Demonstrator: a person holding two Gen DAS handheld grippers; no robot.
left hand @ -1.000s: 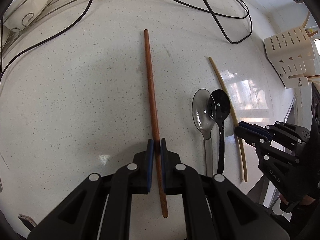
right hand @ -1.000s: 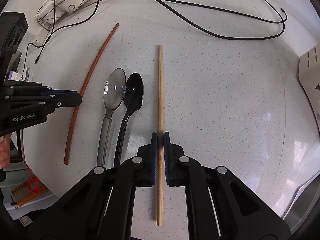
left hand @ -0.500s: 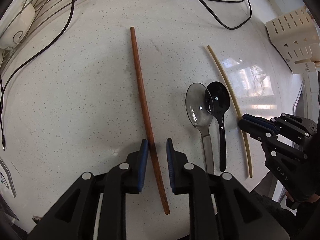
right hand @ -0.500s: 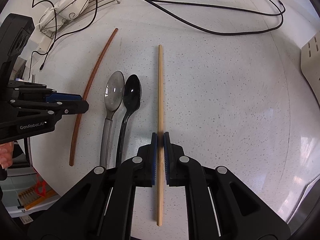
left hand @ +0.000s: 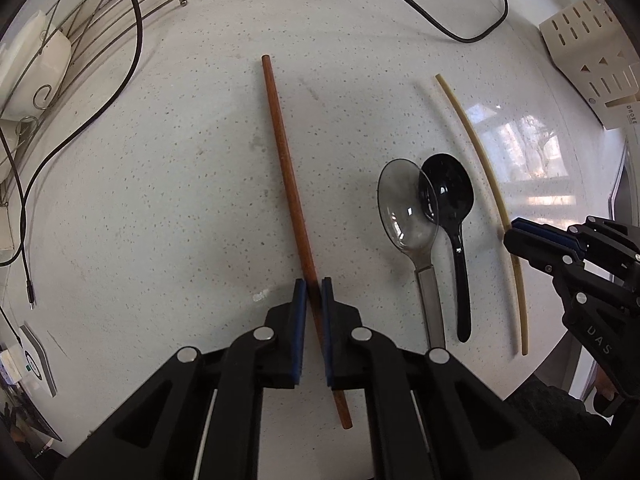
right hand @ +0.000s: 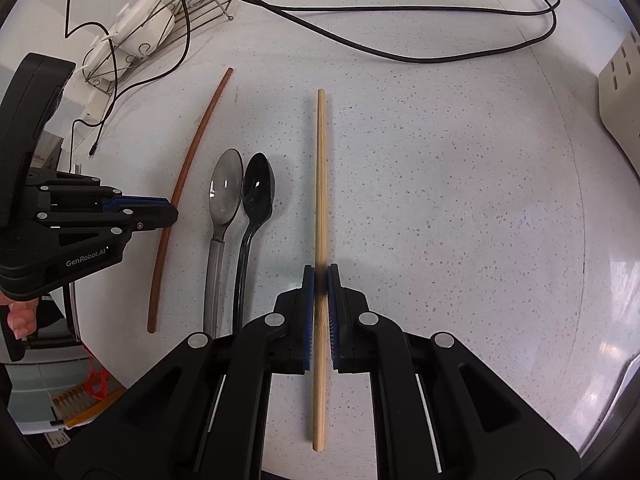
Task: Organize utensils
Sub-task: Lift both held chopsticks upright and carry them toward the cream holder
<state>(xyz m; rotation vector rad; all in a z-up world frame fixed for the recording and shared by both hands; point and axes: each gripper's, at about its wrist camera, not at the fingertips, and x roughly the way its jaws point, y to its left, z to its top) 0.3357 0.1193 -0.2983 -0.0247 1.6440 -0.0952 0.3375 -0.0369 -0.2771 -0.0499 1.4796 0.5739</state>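
My left gripper (left hand: 312,292) clamps the brown chopstick (left hand: 286,176), my right (right hand: 320,280) the pale one (right hand: 321,168) — both spoons (right hand: 240,196) lie unsorted on the table (right hand: 460,220).

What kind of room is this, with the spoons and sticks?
Probably a kitchen. On a speckled white countertop lie two spoons, a clear spoon and a black spoon. A wire dish rack holding white crockery stands at the back, and a cream slotted utensil holder sits to one side.

Bare speckled white countertop (right hand: 460,208) right of the pale bamboo chopstick (right hand: 320,168), black cables (right hand: 400,54) looping across its far side, cream slotted utensil holder (left hand: 588,56) at the right edge, wire dish rack (left hand: 80,36) far left
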